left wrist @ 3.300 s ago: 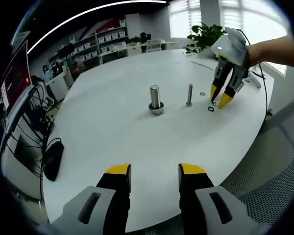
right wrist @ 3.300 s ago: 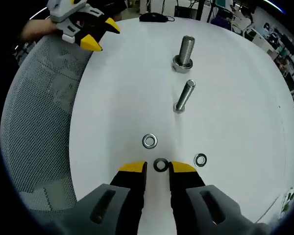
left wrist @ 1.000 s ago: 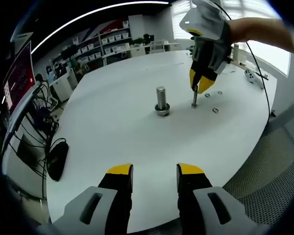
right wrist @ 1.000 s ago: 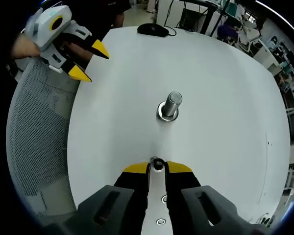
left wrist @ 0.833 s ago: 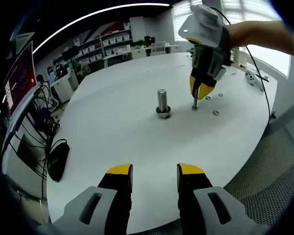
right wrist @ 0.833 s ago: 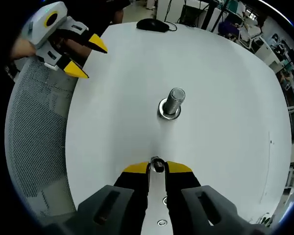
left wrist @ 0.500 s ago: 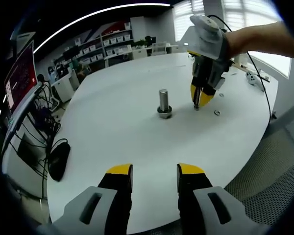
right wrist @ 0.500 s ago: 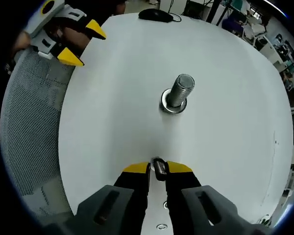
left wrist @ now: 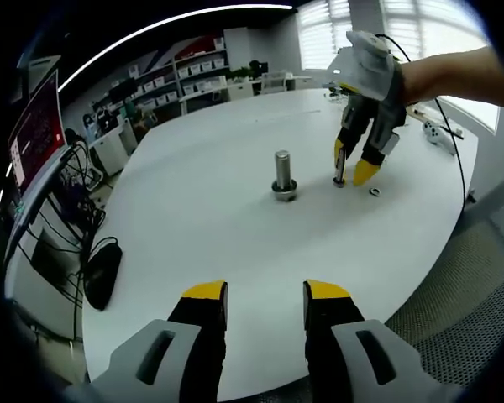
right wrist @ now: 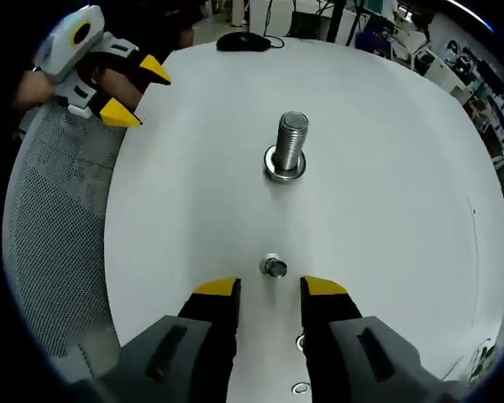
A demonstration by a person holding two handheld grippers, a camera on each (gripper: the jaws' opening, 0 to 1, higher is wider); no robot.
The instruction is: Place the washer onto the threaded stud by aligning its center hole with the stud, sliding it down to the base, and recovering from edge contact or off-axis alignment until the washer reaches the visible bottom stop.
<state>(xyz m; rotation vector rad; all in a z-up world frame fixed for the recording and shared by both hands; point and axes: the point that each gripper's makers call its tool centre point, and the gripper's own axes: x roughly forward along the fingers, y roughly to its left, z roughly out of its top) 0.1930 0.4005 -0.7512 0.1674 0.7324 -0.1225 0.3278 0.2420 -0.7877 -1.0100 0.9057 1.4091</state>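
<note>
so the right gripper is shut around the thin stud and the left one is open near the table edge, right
Not quite. The right gripper is open, not shut: in the right gripper view its jaws stand apart on either side of the thin stud without touching it. The left gripper is open near the table edge, as you say.
</note>
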